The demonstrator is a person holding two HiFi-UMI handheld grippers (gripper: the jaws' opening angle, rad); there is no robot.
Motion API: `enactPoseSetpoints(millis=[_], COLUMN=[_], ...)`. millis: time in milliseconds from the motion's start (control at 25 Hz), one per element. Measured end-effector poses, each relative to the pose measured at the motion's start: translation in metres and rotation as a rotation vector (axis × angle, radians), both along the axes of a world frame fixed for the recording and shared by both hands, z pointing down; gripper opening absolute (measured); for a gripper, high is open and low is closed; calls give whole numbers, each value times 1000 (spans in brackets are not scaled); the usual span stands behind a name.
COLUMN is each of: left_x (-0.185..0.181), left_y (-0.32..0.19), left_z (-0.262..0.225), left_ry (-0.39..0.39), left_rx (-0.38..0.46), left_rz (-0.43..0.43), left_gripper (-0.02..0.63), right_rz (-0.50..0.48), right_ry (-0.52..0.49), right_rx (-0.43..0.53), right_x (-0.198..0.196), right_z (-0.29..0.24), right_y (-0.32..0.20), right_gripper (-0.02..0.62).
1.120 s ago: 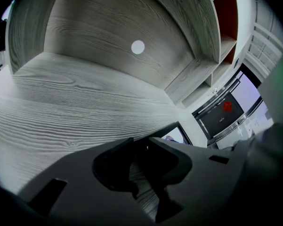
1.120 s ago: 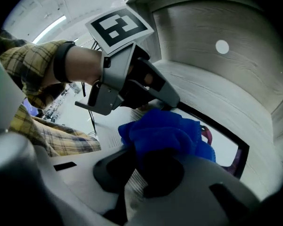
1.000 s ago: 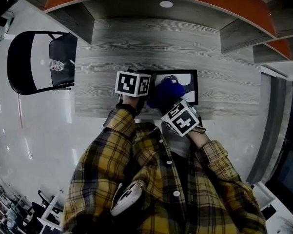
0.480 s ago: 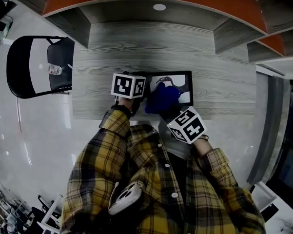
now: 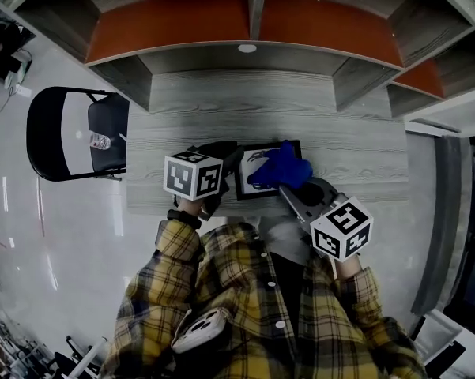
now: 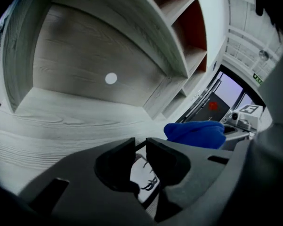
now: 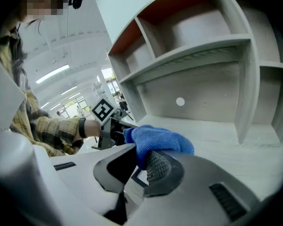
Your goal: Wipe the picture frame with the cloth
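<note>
The black picture frame (image 5: pixel 250 183) with a white print lies across the near part of the grey desk (image 5: pixel 348 144). My left gripper (image 5: pixel 228 164) is at its left edge. In the left gripper view that edge (image 6: pixel 149 182) sits in the narrow gap of the gripper (image 6: pixel 141 149), whose jaws are closing on it. My right gripper (image 5: pixel 299 189) is shut on the blue cloth (image 5: pixel 281 166), which bunches over the frame's right half. The right gripper view shows the cloth (image 7: pixel 157 139) clamped in the gripper (image 7: pixel 141 166), with a frame corner (image 7: pixel 140 177) below.
A shelf unit (image 5: pixel 249 14) with orange back panels rises behind the desk, and its overhang is close above. A black chair (image 5: pixel 71 133) with a water bottle (image 5: pixel 100 142) on its seat stands left of the desk. The person's plaid shirt fills the near edge.
Both grippers have risen off the desk. The right one drew back and to the right with the cloth. The left one stayed on the frame's left edge.
</note>
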State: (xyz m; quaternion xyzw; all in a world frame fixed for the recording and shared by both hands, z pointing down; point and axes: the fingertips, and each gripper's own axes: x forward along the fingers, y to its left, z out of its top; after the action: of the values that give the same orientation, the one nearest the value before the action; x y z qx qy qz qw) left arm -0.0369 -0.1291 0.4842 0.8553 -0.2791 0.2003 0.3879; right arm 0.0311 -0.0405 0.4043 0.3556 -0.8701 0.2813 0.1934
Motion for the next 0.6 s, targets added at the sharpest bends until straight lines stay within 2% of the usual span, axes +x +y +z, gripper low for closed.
enactPoseSetpoints(millis=[160, 280, 600], left_x=[21, 34, 57], left_y=[8, 20, 44], left_z=[-69, -114, -185], left_ry=[152, 224, 319], left_rx=[151, 230, 301], left_rz=[28, 44, 32], left_gripper=[31, 6, 6], right_rz=[40, 59, 55], right_ry=[-78, -116, -170], right_rx=[98, 170, 284], right_x=[19, 32, 60], right_z=[-47, -82, -142], right_y=[-11, -16, -30], right_gripper=[41, 41, 41])
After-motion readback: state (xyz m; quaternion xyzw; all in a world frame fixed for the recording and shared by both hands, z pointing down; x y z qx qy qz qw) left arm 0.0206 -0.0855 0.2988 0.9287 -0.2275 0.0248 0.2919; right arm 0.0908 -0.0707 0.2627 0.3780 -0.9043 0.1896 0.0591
